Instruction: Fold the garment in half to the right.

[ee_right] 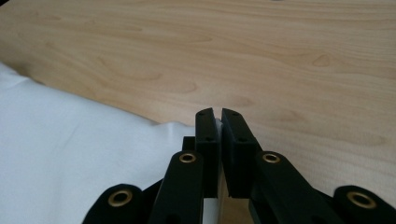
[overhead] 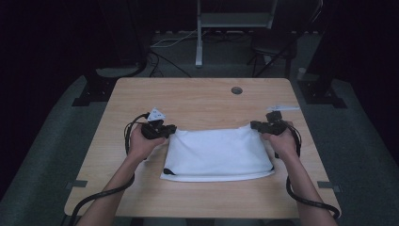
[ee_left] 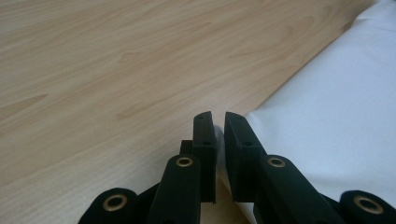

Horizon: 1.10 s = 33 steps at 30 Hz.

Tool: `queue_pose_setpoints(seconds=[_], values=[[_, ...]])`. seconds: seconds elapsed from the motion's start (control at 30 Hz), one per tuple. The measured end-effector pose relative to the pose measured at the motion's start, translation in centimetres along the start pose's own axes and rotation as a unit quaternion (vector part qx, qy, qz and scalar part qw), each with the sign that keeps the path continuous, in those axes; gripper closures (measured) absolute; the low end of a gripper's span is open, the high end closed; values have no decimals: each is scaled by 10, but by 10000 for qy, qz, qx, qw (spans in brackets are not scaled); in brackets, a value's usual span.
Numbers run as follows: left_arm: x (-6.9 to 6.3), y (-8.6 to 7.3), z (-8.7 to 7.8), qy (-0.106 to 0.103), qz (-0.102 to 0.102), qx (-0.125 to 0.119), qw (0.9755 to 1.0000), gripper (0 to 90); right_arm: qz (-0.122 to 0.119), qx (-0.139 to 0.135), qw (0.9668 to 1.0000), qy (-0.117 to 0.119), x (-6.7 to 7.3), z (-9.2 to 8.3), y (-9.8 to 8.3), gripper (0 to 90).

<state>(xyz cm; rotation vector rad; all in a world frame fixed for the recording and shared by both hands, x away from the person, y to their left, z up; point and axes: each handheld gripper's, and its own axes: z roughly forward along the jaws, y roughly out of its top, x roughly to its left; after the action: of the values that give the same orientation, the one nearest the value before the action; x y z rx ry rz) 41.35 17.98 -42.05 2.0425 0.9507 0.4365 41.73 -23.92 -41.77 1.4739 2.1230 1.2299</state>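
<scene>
A white cloth (overhead: 216, 153) lies folded on the wooden table (overhead: 197, 99), its far edge stretched between both hands. My left gripper (overhead: 170, 130) is shut on the cloth's far left corner; in the left gripper view the cloth (ee_left: 336, 116) spreads to the right and a thin strip of it sits pinched between the black jaws of the left gripper (ee_left: 219, 119). My right gripper (overhead: 254, 125) is shut on the far right corner; in the right gripper view the cloth (ee_right: 70, 154) spreads left and its edge is nipped in the right gripper (ee_right: 217, 114). A dark patch shows at the cloth's near left corner.
A round grommet hole (overhead: 236, 90) sits near the table's far edge. A small pale strip (overhead: 282, 108) lies at the far right of the tabletop. Beyond the table stand a white stand (overhead: 199, 37) and cables on the dark floor.
</scene>
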Motion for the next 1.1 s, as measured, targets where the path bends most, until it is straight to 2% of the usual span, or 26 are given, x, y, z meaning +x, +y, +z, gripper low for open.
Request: queue_pose_setpoints(seconds=[0.2, 0.3, 0.4, 0.47, 0.53, 0.67, 0.73, 0.87, 0.93, 1.1], values=[[6, 2, 9, 133, -108, 39, 9998, 820, 73, -4, 9997, -230, -6, 12, 2, 841], [5, -1, 10, 147, -99, 144, 9997, 756, 87, 10, 9994, -347, -9, 15, -1, 760], [-1, -3, 1, 45, -90, 90, 9999, 671, -8, -80, 9990, -443, -9, 4, -2, 649], [-6, -5, -8, -39, -64, 25, 10000, 644, -97, -82, 9988, -471, -8, -8, -3, 617], [-10, -10, -19, -90, -43, -42, 9999, 615, -146, -92, 9990, -418, -6, -23, -7, 586], [-16, -22, -36, -259, -150, -116, 9995, 577, -174, 33, 9996, -218, -2, -48, -25, 550], [-21, -29, -42, -355, -154, -172, 9991, 548, -63, 125, 9999, -57, -2, -56, -37, 529], [-29, -40, -52, -512, -246, -330, 9978, 477, 205, 131, 9997, 95, -8, -63, -54, 485], [-29, -44, -56, -485, -430, -479, 9967, 398, 392, 100, 9989, 220, -10, -64, -59, 468], [-30, -52, -61, -446, -592, -627, 9953, 312, 482, 151, 9981, 362, -9, -58, -62, 425]])
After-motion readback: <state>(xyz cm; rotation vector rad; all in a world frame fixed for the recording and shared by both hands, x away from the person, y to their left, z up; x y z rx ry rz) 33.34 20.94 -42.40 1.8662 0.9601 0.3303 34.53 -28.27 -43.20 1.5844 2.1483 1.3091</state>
